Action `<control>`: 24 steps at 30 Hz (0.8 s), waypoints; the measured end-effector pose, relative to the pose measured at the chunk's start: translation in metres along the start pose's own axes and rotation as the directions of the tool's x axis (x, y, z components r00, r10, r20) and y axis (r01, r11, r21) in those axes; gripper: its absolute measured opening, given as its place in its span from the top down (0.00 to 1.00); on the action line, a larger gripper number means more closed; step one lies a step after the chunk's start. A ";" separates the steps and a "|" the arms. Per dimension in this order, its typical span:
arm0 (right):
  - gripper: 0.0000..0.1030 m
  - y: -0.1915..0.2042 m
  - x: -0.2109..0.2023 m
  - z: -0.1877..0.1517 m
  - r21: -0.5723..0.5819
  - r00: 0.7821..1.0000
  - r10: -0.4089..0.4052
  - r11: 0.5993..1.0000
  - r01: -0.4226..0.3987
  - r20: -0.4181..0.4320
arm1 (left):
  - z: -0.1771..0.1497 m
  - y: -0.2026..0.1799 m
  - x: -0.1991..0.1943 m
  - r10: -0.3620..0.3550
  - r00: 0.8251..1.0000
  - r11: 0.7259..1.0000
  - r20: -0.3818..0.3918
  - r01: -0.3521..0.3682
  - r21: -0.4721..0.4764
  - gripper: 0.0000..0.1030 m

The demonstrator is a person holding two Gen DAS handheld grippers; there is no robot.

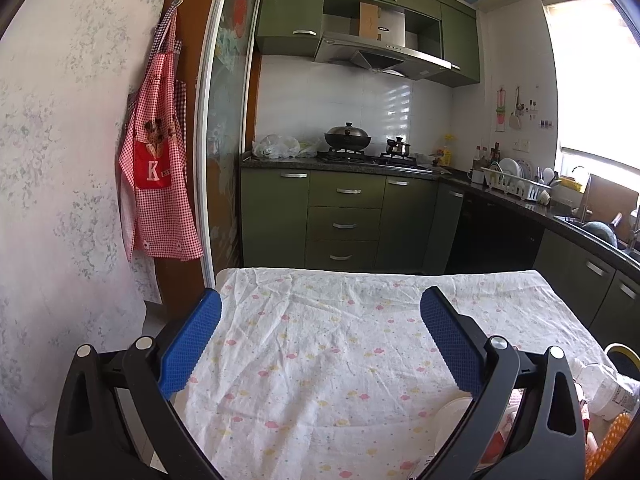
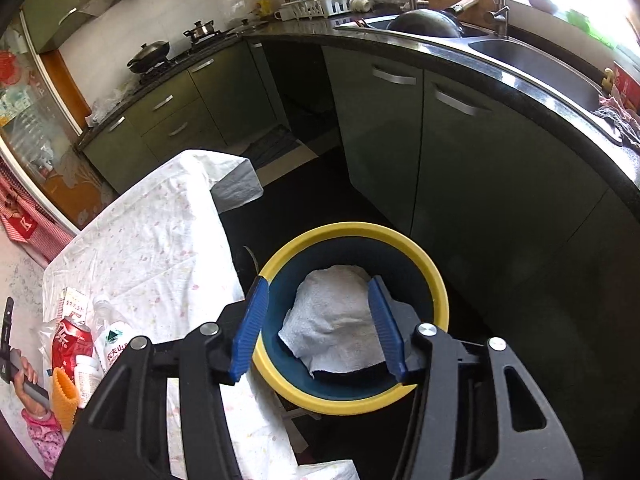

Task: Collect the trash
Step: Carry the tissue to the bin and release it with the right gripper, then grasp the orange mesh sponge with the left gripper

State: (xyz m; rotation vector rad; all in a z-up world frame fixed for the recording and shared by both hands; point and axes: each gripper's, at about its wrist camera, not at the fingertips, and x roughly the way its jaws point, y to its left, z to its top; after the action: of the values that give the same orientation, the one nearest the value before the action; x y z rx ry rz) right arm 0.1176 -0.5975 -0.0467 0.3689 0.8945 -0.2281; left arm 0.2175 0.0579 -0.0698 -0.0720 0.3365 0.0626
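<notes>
- While the white paper towel (image 2: 336,320) hangs between the fingers of your right claw (image 2: 318,330), directly over the mouth of the yellow-rimmed bin (image 2: 434,280), you cannot tell from the wrist view whether the blue pads actually pinch it or it already lies loose in the bin; judge that before you pull away.
- If it is clamped, the risk is a snag: the towel could cling to a textured pad and come back out, or drape over the rim on the near side of the claw.
- Your right claw stands fairly wide, one pad at each edge of the towel, with the bin just below and ahead of it.
- Off to the left of that claw, on the cloth-covered table (image 2: 152,248), the rest of the trash waits: a red can (image 2: 70,346), a clear water bottle (image 2: 114,338), a small white bottle (image 2: 86,376) and an orange cup (image 2: 66,396), packed touching one another. Reaching in carelessly could topple the can or roll the bottle off the edge.
- Your left claw (image 1: 320,338) is wide and empty above bare tablecloth (image 1: 312,360); that clutter sits low to its right, so it is poorly aimed.
</notes>
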 end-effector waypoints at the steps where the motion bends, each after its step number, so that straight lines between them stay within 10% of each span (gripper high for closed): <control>1: 0.48 0.002 -0.001 -0.004 -0.003 1.000 0.017 1.000 -0.017 0.004 | 0.001 -0.001 -0.002 -0.006 1.000 1.000 0.005 0.006 0.002 0.05; 7: 0.46 0.019 -0.011 -0.034 -0.004 0.991 0.134 0.991 -0.134 0.002 | 0.014 -0.018 -0.023 -0.137 0.990 0.990 0.024 0.137 0.033 0.05; 11: 0.43 0.028 -0.014 -0.051 -0.009 0.984 0.178 0.984 -0.178 -0.003 | 0.025 -0.046 -0.048 -0.327 0.944 0.936 -0.034 0.329 0.124 0.05; 14: 0.43 0.031 -0.016 -0.059 -0.016 0.981 0.194 0.981 -0.194 -0.004 | 0.022 -0.082 -0.076 -0.464 0.876 0.831 -0.131 0.482 0.277 0.05; 20: 0.41 0.036 -0.012 -0.072 -0.022 0.969 0.248 0.969 -0.248 -0.010 | -0.013 -0.142 -0.129 -0.614 0.677 0.532 -0.406 0.735 0.421 0.05; 24: 0.41 0.040 -0.004 -0.081 -0.025 0.958 0.284 0.958 -0.285 -0.035 | -0.043 -0.170 -0.143 -0.574 0.634 0.422 -0.519 0.771 0.476 0.05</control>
State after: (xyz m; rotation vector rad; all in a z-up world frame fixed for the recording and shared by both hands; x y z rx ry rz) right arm 0.0711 -0.5280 -0.0805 0.4695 0.8633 0.0566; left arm 0.0812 -0.1222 -0.0523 0.5256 0.5817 -0.9291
